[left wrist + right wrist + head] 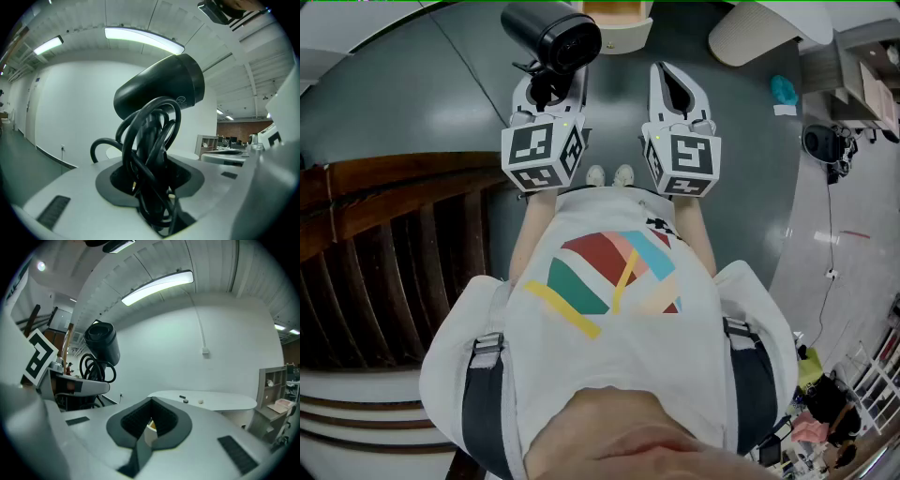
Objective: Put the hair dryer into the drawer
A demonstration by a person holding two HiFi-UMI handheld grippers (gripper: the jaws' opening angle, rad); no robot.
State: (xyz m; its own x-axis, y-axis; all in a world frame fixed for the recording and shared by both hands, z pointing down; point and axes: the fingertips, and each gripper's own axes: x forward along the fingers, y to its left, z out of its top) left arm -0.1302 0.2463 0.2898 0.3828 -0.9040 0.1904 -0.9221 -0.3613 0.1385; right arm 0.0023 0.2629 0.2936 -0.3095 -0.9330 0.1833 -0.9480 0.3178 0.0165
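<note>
At the top of the head view, the left hand-held gripper (549, 89) is holding the hair dryer (555, 36) up, just short of what is probably the drawer (628, 39); the right hand-held gripper (677, 86) is hovering alongside. In the left gripper view, the jaws are clamping the cord-wrapped handle (149, 140) (loops are springy, so slippage is likely); the rigid body is sitting top-heavy. In the right gripper view, the jaws are resting together, empty.

The left gripper (549, 82) and right gripper (677, 84) are held out side by side, nearly level. The left jaws are clamped on the hair dryer (555, 34); the right jaws are closed, empty.
</note>
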